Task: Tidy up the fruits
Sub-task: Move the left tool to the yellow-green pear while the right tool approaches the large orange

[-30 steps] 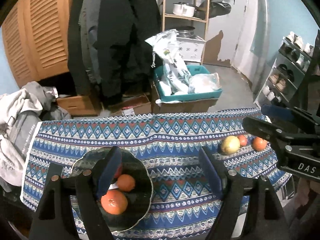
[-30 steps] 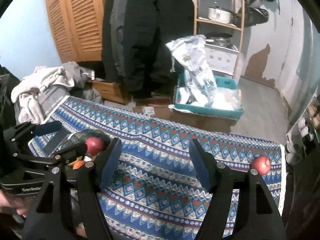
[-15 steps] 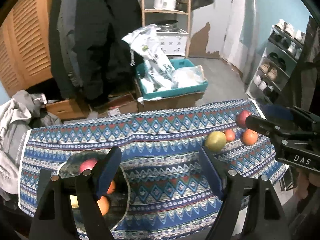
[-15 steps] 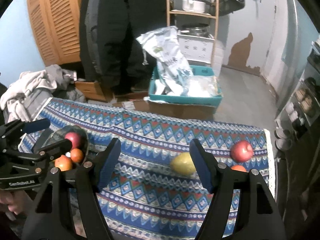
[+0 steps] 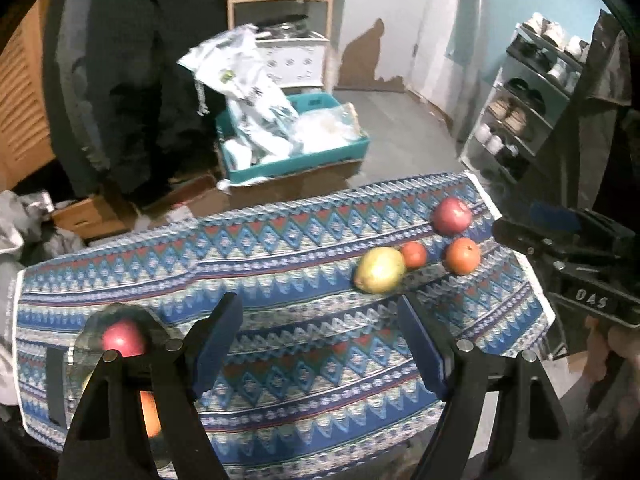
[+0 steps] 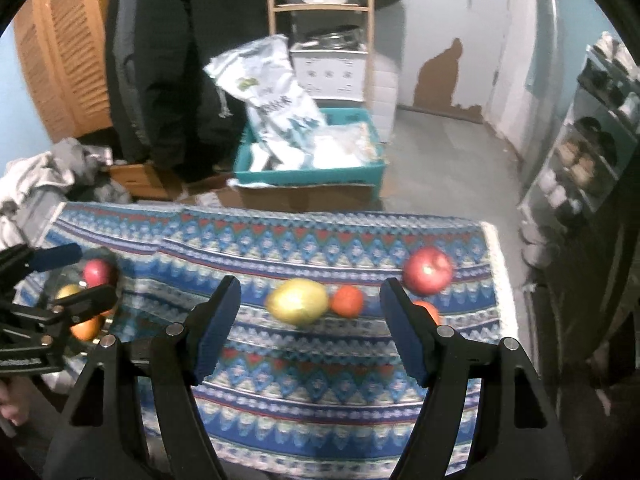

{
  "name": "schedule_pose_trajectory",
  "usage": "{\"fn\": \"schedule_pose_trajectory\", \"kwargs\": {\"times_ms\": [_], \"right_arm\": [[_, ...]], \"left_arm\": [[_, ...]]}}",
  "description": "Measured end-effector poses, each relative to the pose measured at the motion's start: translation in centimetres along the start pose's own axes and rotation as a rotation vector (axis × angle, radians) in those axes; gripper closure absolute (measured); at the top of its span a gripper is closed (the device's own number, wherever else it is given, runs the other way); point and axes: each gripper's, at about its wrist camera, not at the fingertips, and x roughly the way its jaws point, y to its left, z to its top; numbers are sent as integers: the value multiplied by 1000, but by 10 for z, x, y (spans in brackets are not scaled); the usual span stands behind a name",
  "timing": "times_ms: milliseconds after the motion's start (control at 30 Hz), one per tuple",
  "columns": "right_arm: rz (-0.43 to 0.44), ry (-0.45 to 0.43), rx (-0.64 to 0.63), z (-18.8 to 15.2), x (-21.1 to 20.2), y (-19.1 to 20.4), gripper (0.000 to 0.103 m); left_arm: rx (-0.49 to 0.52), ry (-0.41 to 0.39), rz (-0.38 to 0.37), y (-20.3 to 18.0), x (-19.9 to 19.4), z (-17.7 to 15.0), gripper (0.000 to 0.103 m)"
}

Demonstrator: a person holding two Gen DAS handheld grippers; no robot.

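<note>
Both grippers are spread wide and empty. From the right gripper (image 6: 310, 330), the yellow-green oval mango (image 6: 297, 301) lies on the blue patterned tablecloth (image 6: 320, 380) at 12 o'clock, just beyond the jaws, touching a small orange tangerine (image 6: 347, 300). The left gripper (image 5: 320, 346) hovers beside the dark glass bowl (image 5: 86, 330).

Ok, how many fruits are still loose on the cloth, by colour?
Red apple: 1
Yellow-green fruit: 1
Orange fruits: 2
Total: 4 loose on the patterned cloth; the rest sit in the glass bowl.
</note>
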Motion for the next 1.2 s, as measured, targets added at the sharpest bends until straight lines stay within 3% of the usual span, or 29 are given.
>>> {"fn": "schedule_pose_trajectory", "kwargs": {"times_ms": [433, 533, 667, 967, 1200], "right_arm": [[-58, 56, 66, -20, 14, -53, 31], [-71, 73, 75, -23, 20, -61, 31], [-77, 96, 88, -24, 31, -69, 31], [-95, 194, 82, -21, 74, -83, 30], [-54, 271, 146, -27, 121, -102, 30]], "left_arm": [[109, 27, -13, -46, 26, 16, 22], [124, 30, -19, -51, 36, 20, 15], [132, 59, -23, -53, 57, 20, 14], [131, 130, -39, -60, 105, 18, 14], [214, 175, -37, -71, 149, 16, 14]]}}
